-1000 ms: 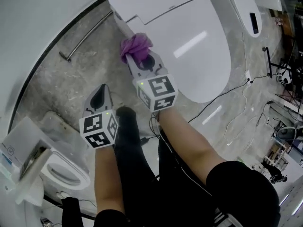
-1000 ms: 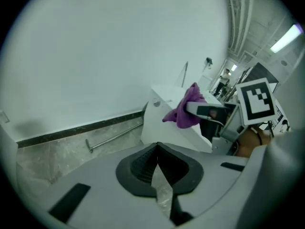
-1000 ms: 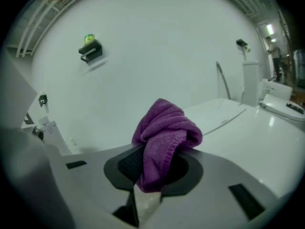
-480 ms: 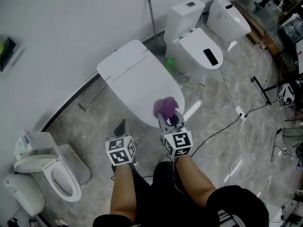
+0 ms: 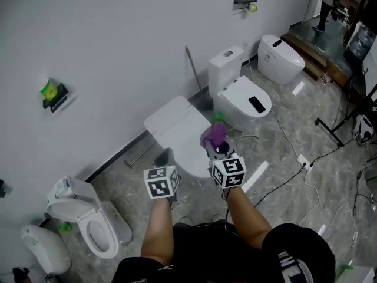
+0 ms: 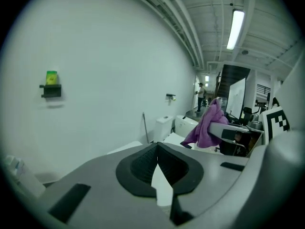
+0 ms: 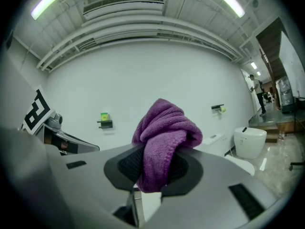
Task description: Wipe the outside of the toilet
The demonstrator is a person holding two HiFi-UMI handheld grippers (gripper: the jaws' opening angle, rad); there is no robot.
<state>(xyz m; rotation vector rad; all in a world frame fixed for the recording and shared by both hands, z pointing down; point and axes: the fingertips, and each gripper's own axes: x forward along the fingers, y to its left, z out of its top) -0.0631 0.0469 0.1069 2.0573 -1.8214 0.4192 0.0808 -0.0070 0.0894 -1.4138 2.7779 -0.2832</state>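
The left gripper (image 5: 165,156) (image 6: 157,147) is closed. Its dark pad tips meet and there is nothing between them. In the head view it is held out just left of the front of the toilet (image 5: 177,128). Beside it, the right gripper (image 5: 214,146) (image 7: 153,171) is clamped on a purple cloth (image 5: 212,134) (image 7: 164,130) (image 6: 206,128), which bunches up out of the jaws and flops over them. Both grippers point toward the white wall (image 5: 118,40).

The toilet is white with its lid down. It stands against that wall, ahead of and below the two grippers. In the head view the cloth overlaps the toilet's right front edge. The right gripper view shows the cloth held up in the air against the wall, clear of the porcelain.

At the far left of the grey marbled floor (image 5: 277,140) stands an open-seat toilet (image 5: 88,232), with another white fixture (image 5: 38,249) in the corner beside it. Higher on the wall is a small black shelf (image 5: 54,96) (image 6: 50,90) (image 7: 106,124) carrying a green item. A metal bar (image 5: 136,154) lies on the floor at the wall's foot, just left of the toilet.

To the toilet's right a thin pole (image 5: 193,69) leans on the wall. Next comes a tank toilet (image 5: 238,93) with a small dark object (image 5: 256,104) on its closed lid. A further toilet (image 5: 281,52) stands beyond it. Black cables (image 5: 288,175) trail over the floor at the right.
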